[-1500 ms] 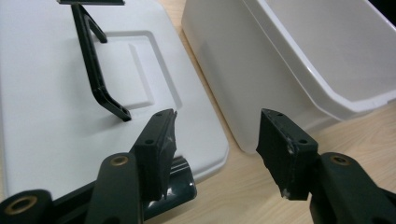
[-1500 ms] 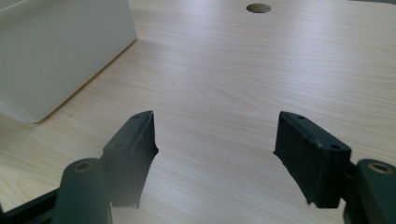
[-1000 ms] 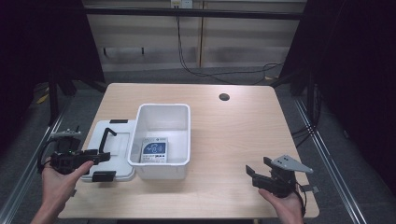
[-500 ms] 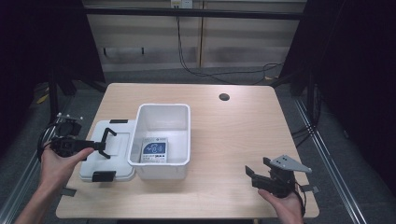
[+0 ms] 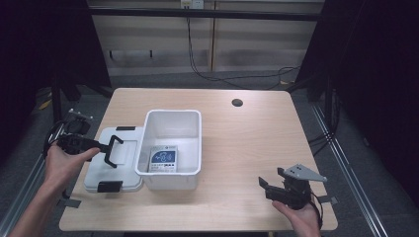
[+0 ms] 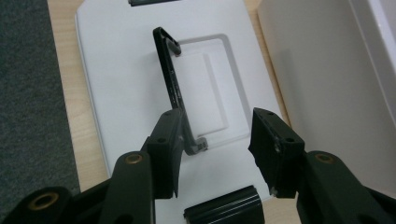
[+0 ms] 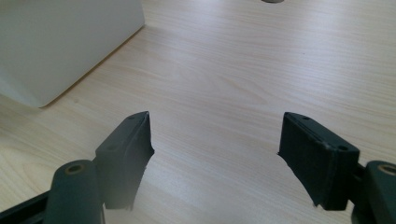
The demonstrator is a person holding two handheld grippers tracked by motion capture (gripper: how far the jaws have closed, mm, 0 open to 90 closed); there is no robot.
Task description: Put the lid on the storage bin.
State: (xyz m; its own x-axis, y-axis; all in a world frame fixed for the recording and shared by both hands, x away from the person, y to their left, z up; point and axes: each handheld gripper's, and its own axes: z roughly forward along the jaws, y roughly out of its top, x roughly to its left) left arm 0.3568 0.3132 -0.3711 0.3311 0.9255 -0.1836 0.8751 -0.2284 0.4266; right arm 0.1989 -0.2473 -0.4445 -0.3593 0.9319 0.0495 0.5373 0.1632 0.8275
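Observation:
A white lid [image 5: 99,173] lies flat on the table, left of an open white bin [image 5: 174,113]. The lid's black handle [image 5: 117,140] stands raised. My left gripper [image 5: 104,148] reaches in from the left at that handle. In the left gripper view the handle [image 6: 170,74] runs down beside the left jaw, its near end just inside the gap. My left gripper [image 6: 217,121] has just been closing, and its pads do not press on the handle. A blue and white packet [image 5: 163,159] lies in the bin. My right gripper [image 5: 264,186] rests open at the front right, with bare table between the jaws of my right gripper [image 7: 215,126].
Black latches sit at the lid's far and near ends [image 5: 108,186]. The bin wall [image 6: 317,70] rises close on the lid's right. A round hole [image 5: 237,102] marks the table's far side. Dark floor and a metal rail lie past the left edge.
My left hand has moved away from the person along the lid's left side, up to the raised handle, and its jaws have narrowed. The right hand has stayed put.

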